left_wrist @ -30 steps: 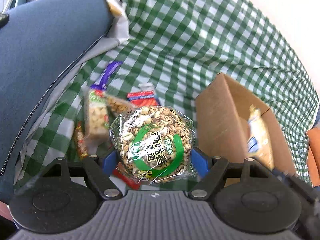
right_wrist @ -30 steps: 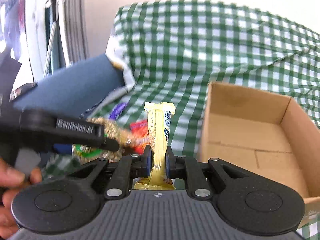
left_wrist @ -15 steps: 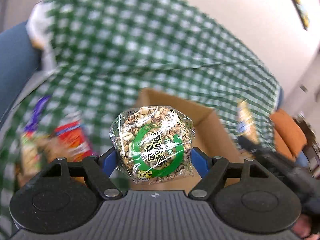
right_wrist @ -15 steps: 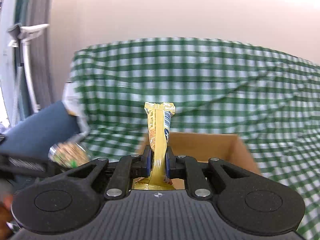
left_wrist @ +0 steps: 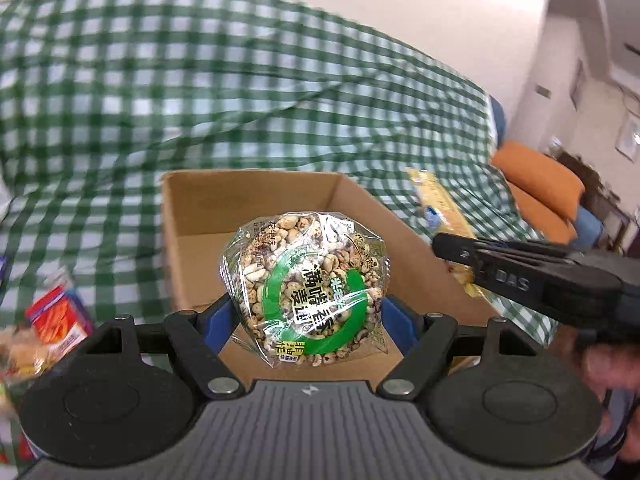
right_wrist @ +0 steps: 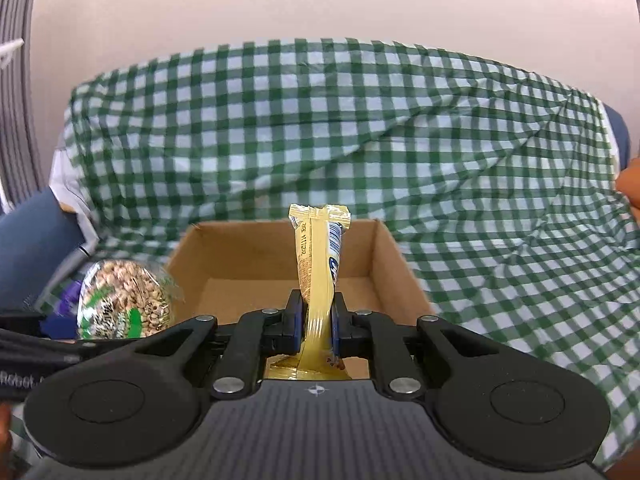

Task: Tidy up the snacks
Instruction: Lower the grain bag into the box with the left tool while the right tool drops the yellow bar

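I have a snack in each hand and the cardboard box (left_wrist: 256, 216) ahead of both. My left gripper (left_wrist: 302, 312) is clamped on a round clear-wrapped puffed-grain cake (left_wrist: 302, 288) with a green ring label; its blue pads press the cake's two sides, label facing the camera. In the left wrist view the cake sits in line with the open box, whose floor shows bare behind it and looks empty as far as I can see.

My right gripper (right_wrist: 316, 326) is closed on a yellow wrapped snack bar (right_wrist: 318, 264), pinched near its lower end, so the long axis stands upright and points away along the fingers, with the crimped top in line with the box's far wall. In the right wrist view the box opening lies straight ahead and below the bar.

The grain cake sits at the box's left wall in that view, while the bar is centred on the opening, so I judge the right hand slightly better placed to drop first. The box rests on the green checked cloth (right_wrist: 440, 160). Loose snack packets (left_wrist: 58, 316) remain on the cloth, left of the box.
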The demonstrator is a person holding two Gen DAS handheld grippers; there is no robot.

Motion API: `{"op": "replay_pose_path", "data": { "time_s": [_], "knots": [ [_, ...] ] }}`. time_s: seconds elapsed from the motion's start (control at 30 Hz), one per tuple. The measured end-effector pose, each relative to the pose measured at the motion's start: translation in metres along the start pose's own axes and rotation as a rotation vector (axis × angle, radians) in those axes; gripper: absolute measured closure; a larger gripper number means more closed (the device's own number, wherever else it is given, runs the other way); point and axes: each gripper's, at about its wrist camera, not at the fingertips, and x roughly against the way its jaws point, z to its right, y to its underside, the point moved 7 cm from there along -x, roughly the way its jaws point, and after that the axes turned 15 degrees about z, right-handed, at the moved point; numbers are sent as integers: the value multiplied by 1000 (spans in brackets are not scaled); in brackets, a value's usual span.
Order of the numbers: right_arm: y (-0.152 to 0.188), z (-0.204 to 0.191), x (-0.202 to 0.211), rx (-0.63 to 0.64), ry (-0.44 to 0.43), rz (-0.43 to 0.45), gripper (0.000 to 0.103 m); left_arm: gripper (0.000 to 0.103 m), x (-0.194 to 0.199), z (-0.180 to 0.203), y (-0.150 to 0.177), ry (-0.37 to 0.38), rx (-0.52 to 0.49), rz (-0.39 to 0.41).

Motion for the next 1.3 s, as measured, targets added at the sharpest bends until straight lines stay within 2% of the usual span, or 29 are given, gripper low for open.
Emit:
{"op": "replay_pose_path", "data": {
  "time_s": [0.13,0.37,0.5,1.3],
  "knots": [
    [3,7,-6,15,32,-25,89,21,-12,5,6,22,30,-19],
    [5,4,-12,35,49,-33,89,21,-23,-8,7,-7,105,-36],
    [6,2,-13,43,53,-33,89,21,-17,-16,6,-19,124,-41],
    [6,5,-14,76,52,-29,89,21,-13,-10,4,6,127,-24]
  ]
}}
